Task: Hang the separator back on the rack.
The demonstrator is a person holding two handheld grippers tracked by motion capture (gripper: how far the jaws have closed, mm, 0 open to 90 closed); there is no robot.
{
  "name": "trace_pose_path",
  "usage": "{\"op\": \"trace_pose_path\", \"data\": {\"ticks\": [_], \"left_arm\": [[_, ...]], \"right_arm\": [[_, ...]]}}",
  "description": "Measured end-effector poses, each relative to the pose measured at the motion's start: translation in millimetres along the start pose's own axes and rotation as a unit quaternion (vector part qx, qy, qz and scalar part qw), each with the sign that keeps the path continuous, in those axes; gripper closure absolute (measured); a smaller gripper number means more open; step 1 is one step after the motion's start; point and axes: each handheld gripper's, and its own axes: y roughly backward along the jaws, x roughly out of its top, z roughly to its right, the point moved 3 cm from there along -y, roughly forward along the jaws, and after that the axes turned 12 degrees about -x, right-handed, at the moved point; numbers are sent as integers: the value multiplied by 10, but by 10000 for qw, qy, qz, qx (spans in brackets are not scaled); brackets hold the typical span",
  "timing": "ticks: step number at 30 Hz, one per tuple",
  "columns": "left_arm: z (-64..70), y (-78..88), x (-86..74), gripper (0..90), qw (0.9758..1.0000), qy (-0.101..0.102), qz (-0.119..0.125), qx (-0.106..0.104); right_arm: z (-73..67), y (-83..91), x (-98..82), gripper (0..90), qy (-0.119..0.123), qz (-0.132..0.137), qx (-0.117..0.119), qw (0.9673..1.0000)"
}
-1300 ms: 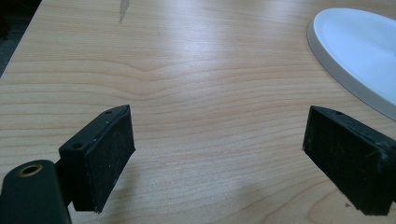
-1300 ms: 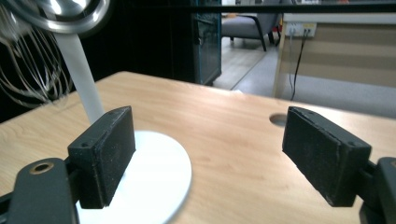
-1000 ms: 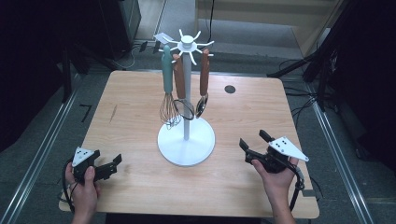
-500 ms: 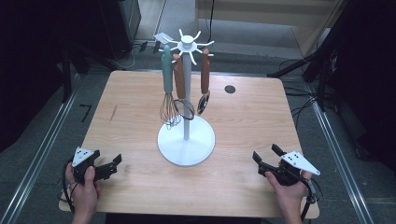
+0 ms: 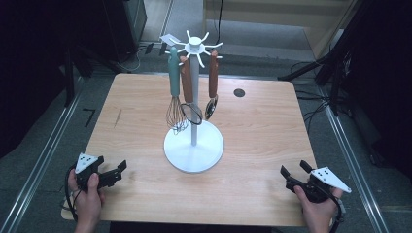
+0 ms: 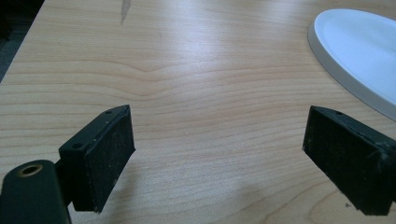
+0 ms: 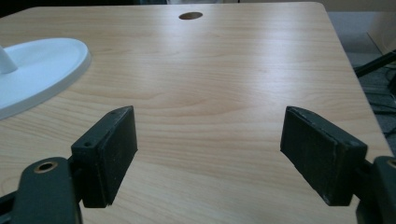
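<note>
Both my grippers rest empty at the near corners, with the utensil stand between them.

I hold the left gripper [image 5: 118, 171] at the near left corner of the table [image 5: 262, 131], its jaws spread wide over bare wood; in the left gripper view the white base [image 6: 359, 51] of the stand sits ahead on the right. My right gripper [image 5: 294, 170] is at the near right corner, jaws also wide apart with nothing between them. The stand [image 5: 194, 97] is upright mid-table, well apart from both. A whisk [image 5: 176, 104] with a green handle and two brown-handled utensils hang from its arms. A dark round hole [image 5: 238, 92] lies beyond, toward the far right.
</note>
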Motion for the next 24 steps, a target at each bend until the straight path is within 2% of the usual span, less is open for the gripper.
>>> {"op": "trace_pose_path", "data": {"ticks": [9, 13, 16, 19, 24], "left_arm": [[-2, -1, 1, 93, 10000, 17, -9, 14], [-2, -3, 1, 91, 10000, 19, -17, 16], [3, -7, 2, 74, 10000, -13, -33, 69], [0, -9, 3, 28, 10000, 5, -29, 65], [-12, -10, 5, 24, 9999, 65, -23, 73]], "right_arm": [[220, 85, -103, 196, -22, -71, -219, 9997], [288, 103, -107, 194, -114, -49, -271, 9996], [328, 112, -107, 180, -108, 6, -360, 9993], [343, 119, -108, 179, -206, 16, -304, 9993], [353, 116, -106, 157, -328, 39, -302, 9990]]}}
